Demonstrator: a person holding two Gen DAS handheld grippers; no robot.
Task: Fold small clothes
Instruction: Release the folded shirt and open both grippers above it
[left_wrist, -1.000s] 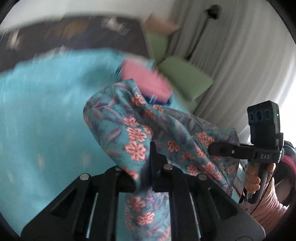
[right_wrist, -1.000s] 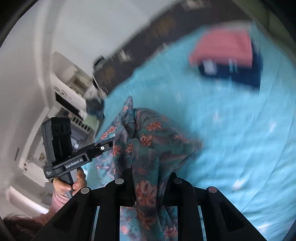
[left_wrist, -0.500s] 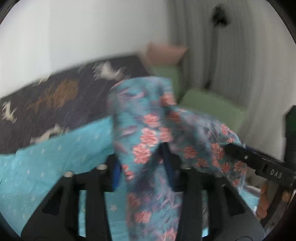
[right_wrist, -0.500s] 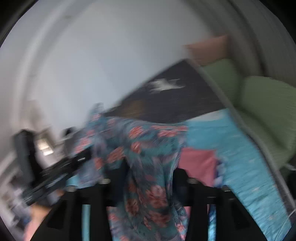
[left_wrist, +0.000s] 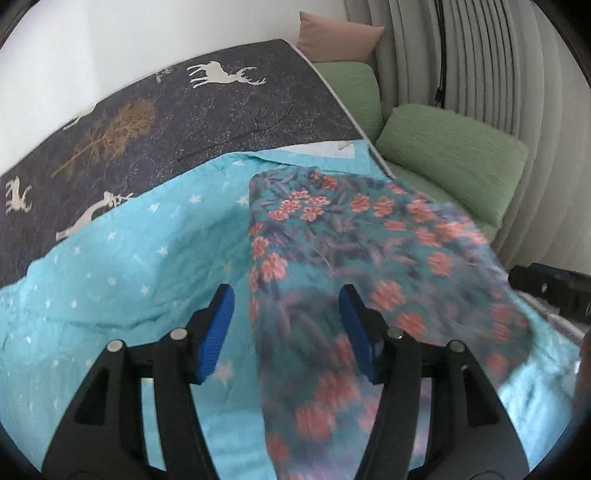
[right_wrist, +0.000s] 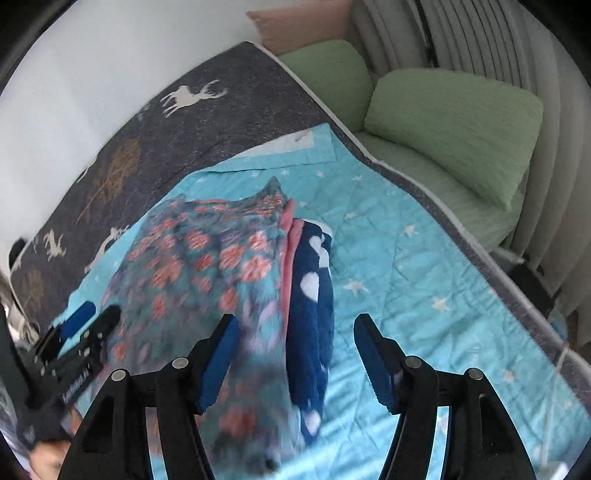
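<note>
left hand-held gripper (left_wrist: 286, 325): jaws just opened, apart | right hand-held gripper (right_wrist: 295, 354): same | floral garment (left_wrist: 354, 251): loose, draped over pink and navy clothes (right_wrist: 314, 280) on turquoise blanket (right_wrist: 399, 258)

Left wrist view: we look down and forward along the left tongs (left_wrist: 286, 328), close above the bed (left_wrist: 122, 266). Right wrist view: same tilt along the right tongs (right_wrist: 295, 354), equally near. Shared by both: floral garment (left_wrist: 332, 251), turquoise star quilt (right_wrist: 424, 258), dark deer-print cover (left_wrist: 184, 110), green cushions (right_wrist: 454, 122), curtain (left_wrist: 480, 55).
</note>
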